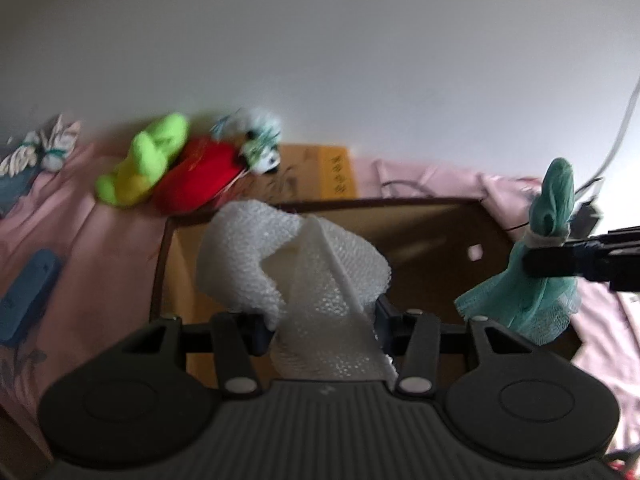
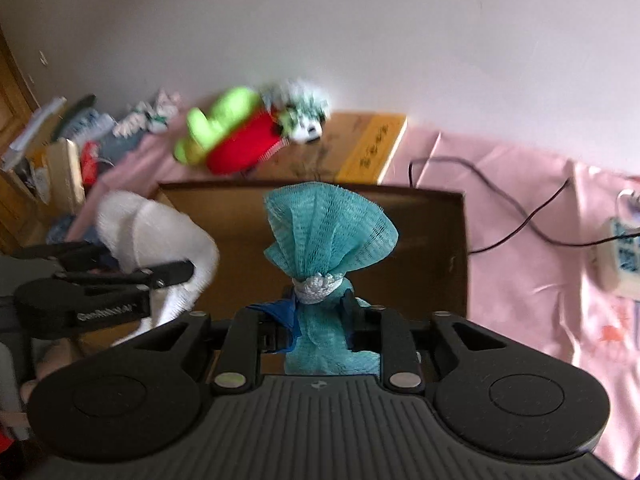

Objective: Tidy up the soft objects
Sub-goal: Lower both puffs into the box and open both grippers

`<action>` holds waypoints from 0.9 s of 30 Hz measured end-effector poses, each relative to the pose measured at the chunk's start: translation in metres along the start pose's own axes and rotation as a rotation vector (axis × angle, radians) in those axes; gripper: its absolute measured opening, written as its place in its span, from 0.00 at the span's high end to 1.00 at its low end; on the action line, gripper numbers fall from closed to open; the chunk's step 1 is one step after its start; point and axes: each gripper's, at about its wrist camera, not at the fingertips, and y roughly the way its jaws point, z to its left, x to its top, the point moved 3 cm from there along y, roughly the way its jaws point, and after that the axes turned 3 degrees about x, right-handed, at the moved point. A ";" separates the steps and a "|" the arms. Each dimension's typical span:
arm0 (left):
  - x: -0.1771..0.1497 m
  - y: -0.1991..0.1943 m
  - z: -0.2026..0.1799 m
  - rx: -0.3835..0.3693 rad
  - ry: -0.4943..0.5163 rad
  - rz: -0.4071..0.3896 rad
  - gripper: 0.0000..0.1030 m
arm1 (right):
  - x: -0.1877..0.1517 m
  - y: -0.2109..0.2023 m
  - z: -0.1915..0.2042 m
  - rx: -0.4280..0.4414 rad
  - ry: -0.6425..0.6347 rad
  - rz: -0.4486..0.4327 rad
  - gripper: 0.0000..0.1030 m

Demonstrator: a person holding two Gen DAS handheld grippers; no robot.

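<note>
The left gripper [image 1: 324, 320] holds a white mesh bath sponge [image 1: 296, 264] between its fingers, the net rising above the jaws. The right gripper [image 2: 318, 320] is closed on a teal mesh bath sponge [image 2: 330, 232], just below its white tie; the puffed end stands upright. Both sponges hang over an open cardboard box [image 1: 440, 220] that lies on a pink sheet [image 2: 520, 260]. Behind the box, beside the white wall [image 1: 320, 40], lie a lime green plush toy [image 1: 148, 160], a red soft item [image 1: 200, 184] touching it, and a small white and green toy [image 1: 262, 148]. A black cable [image 2: 520, 216] crosses the sheet on the right.
</note>
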 end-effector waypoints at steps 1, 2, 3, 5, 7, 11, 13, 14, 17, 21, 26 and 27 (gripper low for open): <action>0.000 0.008 0.003 0.024 0.000 0.011 0.52 | 0.000 0.010 -0.002 -0.007 0.003 0.020 0.92; 0.000 0.014 0.005 0.046 0.002 0.019 0.51 | -0.001 0.020 -0.005 -0.011 0.008 0.043 0.92; 0.000 0.019 0.006 0.064 0.005 0.026 0.50 | -0.001 0.028 -0.008 -0.016 0.012 0.067 0.92; 0.000 0.030 0.011 0.104 0.004 0.044 0.45 | -0.002 0.039 -0.015 -0.045 0.032 0.084 0.92; 0.000 0.039 0.012 0.139 0.008 0.066 0.43 | -0.003 0.042 -0.026 -0.061 0.072 0.063 0.92; -0.001 0.049 0.014 0.158 0.021 0.089 0.34 | -0.003 0.043 -0.026 -0.005 0.071 0.082 0.90; 0.000 0.050 0.016 0.149 0.010 0.084 0.32 | -0.004 0.041 -0.023 0.020 0.060 0.106 0.89; 0.001 0.050 0.017 0.152 0.008 0.085 0.31 | -0.005 0.041 -0.025 0.044 0.076 0.118 0.89; 0.000 0.054 0.022 0.126 -0.027 0.106 0.31 | -0.003 0.034 -0.031 0.063 0.138 0.091 0.88; 0.000 0.052 0.022 0.123 -0.037 0.099 0.31 | -0.003 0.019 -0.034 0.028 0.126 0.034 0.88; -0.003 0.046 0.018 0.163 -0.009 0.064 0.31 | -0.002 -0.009 -0.033 0.050 0.130 -0.059 0.88; -0.004 0.044 0.018 0.177 -0.007 0.060 0.31 | -0.002 -0.017 -0.032 0.044 0.125 -0.085 0.88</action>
